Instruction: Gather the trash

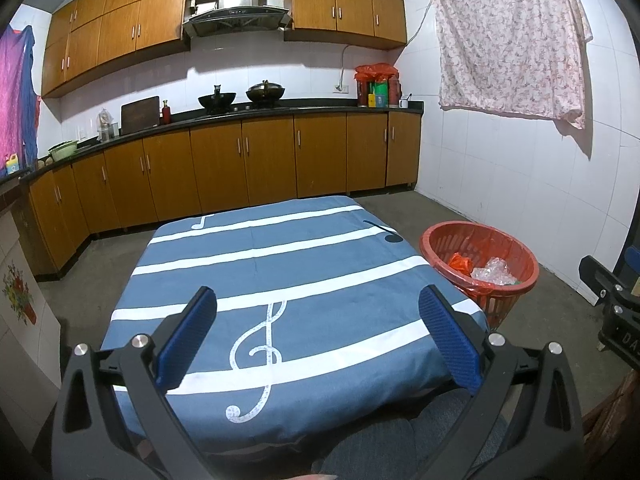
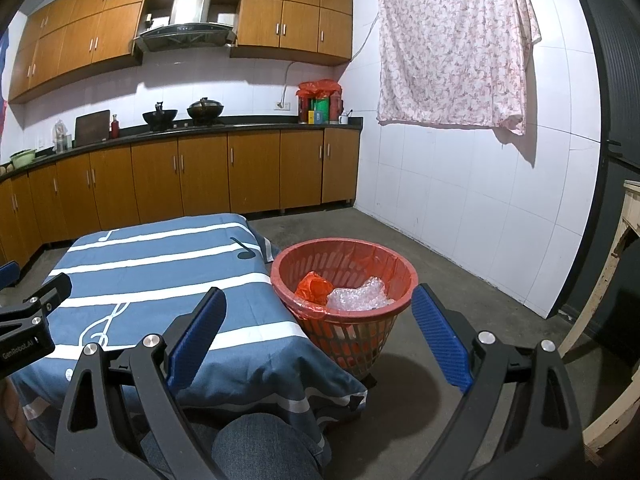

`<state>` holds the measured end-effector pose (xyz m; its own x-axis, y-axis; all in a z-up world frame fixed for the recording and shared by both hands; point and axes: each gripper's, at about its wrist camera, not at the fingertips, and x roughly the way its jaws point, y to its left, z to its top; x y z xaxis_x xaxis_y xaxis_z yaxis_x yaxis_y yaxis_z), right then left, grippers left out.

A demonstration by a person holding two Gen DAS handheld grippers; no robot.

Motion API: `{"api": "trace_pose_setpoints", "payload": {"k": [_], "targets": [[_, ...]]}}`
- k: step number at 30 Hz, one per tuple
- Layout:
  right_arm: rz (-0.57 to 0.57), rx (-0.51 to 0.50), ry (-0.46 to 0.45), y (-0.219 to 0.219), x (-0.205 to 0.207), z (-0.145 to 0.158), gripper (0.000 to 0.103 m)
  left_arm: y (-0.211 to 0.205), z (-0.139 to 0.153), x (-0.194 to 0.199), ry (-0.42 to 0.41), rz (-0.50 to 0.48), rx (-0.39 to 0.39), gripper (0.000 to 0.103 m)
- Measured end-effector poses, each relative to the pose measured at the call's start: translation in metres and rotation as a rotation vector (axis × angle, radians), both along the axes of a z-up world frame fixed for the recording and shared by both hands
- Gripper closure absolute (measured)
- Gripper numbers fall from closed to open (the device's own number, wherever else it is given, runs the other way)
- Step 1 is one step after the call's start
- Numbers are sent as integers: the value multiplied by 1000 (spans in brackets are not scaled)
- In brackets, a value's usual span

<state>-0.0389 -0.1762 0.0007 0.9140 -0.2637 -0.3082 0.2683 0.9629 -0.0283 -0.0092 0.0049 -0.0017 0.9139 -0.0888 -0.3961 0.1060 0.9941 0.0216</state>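
Trash, an orange bag point(image 2: 310, 287) and crumpled clear plastic wrap point(image 2: 360, 298), lay inside the red basket point(image 2: 404, 280) on the floor just beside the cloth-covered worktop point(image 1: 280, 264), which looked bare. My left hand-held gripper point(image 1: 318, 334) hovered over the worktop and my right hand-held gripper point(image 2: 318, 332) near the basket, both with jaws spread wide and holding nothing. I judged the collecting finished or nearly so; next I needed to check for any stray piece.
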Motion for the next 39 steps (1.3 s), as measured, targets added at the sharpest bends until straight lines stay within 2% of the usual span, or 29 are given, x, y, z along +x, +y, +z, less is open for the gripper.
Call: {"api": "trace_pose_setpoints", "payload": {"k": [39], "targets": [[1,2,3,-7,-1,-1,10,-3,-3,-4,7,2,-6,4]]}}
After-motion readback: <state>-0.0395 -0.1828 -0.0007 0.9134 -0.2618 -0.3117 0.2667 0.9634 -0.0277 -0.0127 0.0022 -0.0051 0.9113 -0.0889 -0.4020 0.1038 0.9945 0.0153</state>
